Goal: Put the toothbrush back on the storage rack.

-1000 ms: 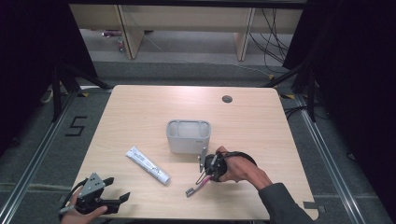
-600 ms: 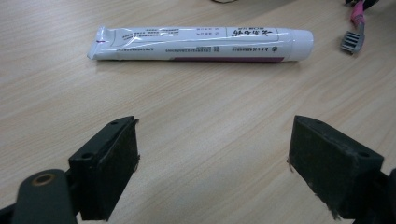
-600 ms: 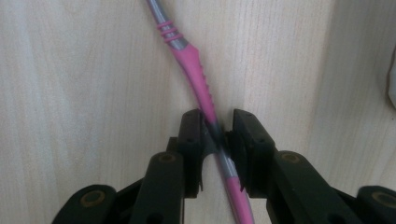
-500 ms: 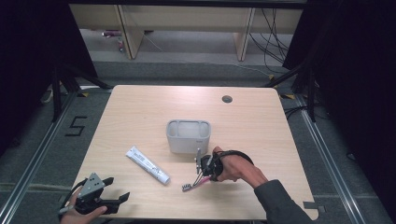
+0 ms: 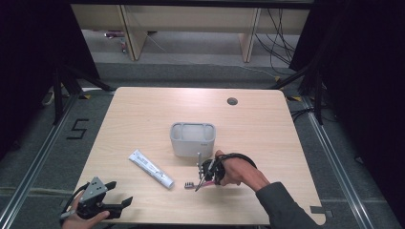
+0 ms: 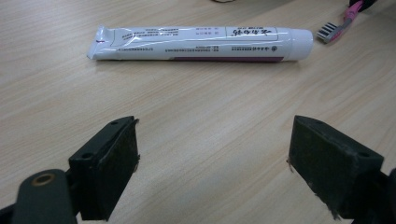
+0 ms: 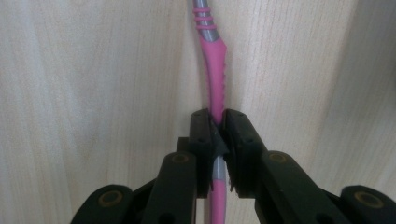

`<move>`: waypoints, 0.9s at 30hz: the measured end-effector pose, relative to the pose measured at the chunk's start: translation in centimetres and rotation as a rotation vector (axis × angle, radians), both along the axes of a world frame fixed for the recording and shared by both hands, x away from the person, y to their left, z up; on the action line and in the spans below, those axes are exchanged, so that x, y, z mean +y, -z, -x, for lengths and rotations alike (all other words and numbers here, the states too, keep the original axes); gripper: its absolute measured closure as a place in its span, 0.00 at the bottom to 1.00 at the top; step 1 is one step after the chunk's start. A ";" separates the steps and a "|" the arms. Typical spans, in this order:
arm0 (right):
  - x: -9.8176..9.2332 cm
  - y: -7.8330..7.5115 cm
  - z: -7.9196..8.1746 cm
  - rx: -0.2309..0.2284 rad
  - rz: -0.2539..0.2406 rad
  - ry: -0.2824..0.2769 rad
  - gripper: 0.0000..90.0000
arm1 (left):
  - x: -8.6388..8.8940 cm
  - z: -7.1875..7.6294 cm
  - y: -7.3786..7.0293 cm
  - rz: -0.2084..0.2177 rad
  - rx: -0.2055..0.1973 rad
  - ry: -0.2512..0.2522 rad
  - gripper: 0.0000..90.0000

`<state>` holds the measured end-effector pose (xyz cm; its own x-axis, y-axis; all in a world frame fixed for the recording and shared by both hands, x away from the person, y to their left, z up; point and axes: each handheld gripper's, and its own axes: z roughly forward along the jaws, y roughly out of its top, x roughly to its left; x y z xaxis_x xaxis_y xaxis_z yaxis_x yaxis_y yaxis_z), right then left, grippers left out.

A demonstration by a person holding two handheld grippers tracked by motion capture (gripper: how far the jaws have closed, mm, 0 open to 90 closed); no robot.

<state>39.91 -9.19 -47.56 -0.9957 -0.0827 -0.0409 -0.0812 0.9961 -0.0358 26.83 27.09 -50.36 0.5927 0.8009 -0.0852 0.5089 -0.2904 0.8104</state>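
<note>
The right hand-held gripper (image 7: 216,128) has just been closing, and its jaws now pinch the pink toothbrush (image 7: 214,70) across the handle, the pads pressed on either side of it. The toothbrush lies on the wooden surface (image 5: 267,129) just in front of the grey holder (image 5: 192,138), bristle head pointing toward the white toothpaste tube (image 5: 151,168) close by. The left hand-held gripper (image 6: 212,163) rests at the near left corner with its jaws spread wide and nothing between them, facing the tube from a little way off.

To my eye the step in hand is lifting the brush, most likely to stand it in the holder. The grip sits partway along a thin, rounded handle, so it could swivel between the pads; I would raise it slowly and straight, watching that the head does not droop. Tilt the brush upright only once it is clear of the surface, then lower it into a compartment without knocking the rim.
</note>
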 end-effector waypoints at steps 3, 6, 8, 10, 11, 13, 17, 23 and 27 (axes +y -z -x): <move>0.3 0.0 0.0 -0.007 0.018 -0.012 0.91 | 0.0 0.0 0.0 0.000 0.001 0.000 0.17; 0.3 0.2 -0.2 0.011 0.003 -0.019 0.91 | 0.0 0.0 0.0 0.000 0.000 0.001 0.17; 0.4 0.2 0.0 0.016 0.013 0.003 0.92 | 0.0 0.0 0.0 0.001 0.000 0.001 0.17; 0.4 0.2 -0.1 0.020 0.011 0.005 0.92 | 0.0 0.0 0.0 0.000 0.000 0.002 0.17; 0.5 0.1 0.0 0.018 0.026 0.022 0.93 | 0.0 0.0 0.0 0.000 -0.001 0.002 0.17; 0.5 0.3 -0.3 0.024 0.006 -0.008 0.93 | 0.0 0.0 0.0 -0.001 0.000 0.003 0.17; 0.5 0.3 -0.2 0.026 0.013 0.014 0.93 | 0.0 0.0 0.0 -0.001 0.001 0.003 0.17; 0.4 0.0 0.0 0.003 0.027 0.031 0.93 | 0.0 -0.1 0.0 -0.001 0.004 0.004 0.17; 0.0 -0.2 -0.1 0.012 -0.028 0.027 0.93 | 0.0 -0.1 0.0 0.002 0.000 0.004 0.17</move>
<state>40.03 -9.20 -47.40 -0.9980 -0.0547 -0.0308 -0.0545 0.9985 -0.0069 26.93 27.12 -50.37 0.5961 0.7982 -0.0871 0.5080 -0.2910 0.8107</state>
